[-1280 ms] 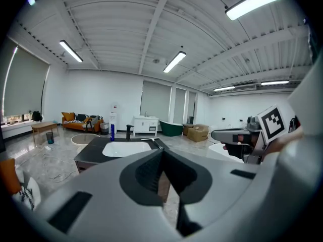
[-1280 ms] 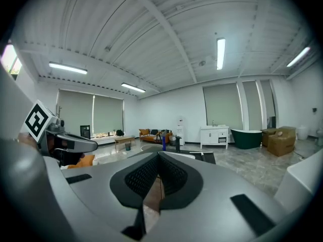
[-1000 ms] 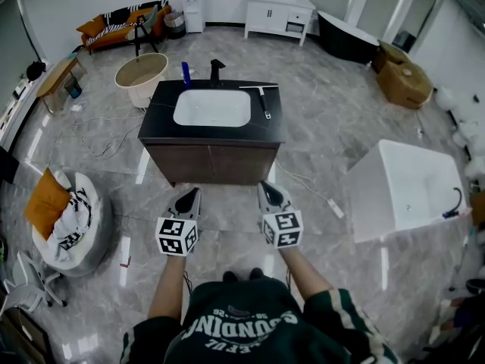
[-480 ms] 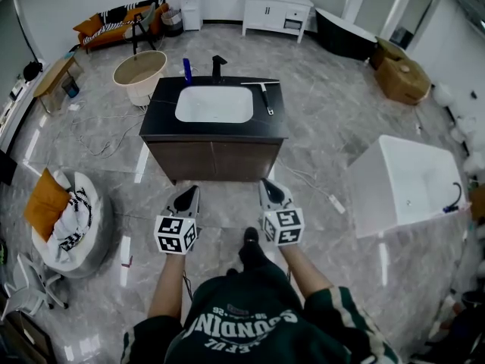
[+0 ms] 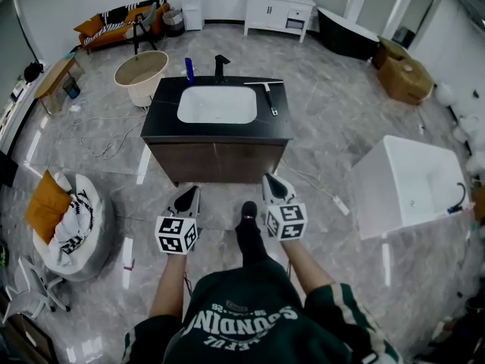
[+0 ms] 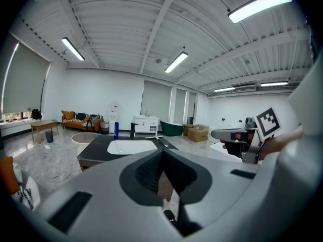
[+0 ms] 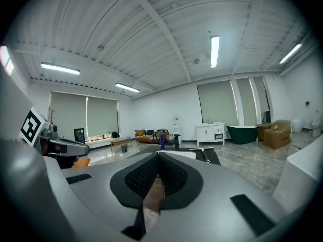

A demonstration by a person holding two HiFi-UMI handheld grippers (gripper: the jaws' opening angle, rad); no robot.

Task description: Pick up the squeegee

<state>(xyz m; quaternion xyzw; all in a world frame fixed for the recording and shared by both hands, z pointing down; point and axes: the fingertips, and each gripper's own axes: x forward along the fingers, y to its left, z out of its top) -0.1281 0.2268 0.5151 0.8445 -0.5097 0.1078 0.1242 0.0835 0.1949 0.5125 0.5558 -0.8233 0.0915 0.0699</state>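
— Where is the squeegee seen?

— The squeegee [image 5: 267,95] is laid flat on the dark countertop [image 5: 161,111] of the vanity [image 5: 216,161]. It is at the right of the white basin [image 5: 217,105], just beside its rim. The blade bar is turned to the far edge, and the dark handle is pointed toward the person.

— What else is placed on that top?

— A black faucet [image 5: 220,67] is mounted behind the basin. A blue bottle [image 5: 189,70] is stood upright at the left of it.

— How are the tongs held?

— The left gripper [image 5: 188,194] and the right gripper [image 5: 271,182] are held side by side over the grey marbled floor [image 5: 326,127]. They are kept in front of the vanity and well apart from the squeegee, and both are pointed toward the vanity. In the left gripper view the two jaws are pressed together, and nothing is caught between them. The same is seen in the right gripper view: the jaws are closed tip to tip, with nothing gripped.

— Is something found between the two grippers?

— A dark shoe [image 5: 248,211] of the person is seen on the floor between them. A white bathtub [image 5: 409,180] is stood at the right, away from the vanity.
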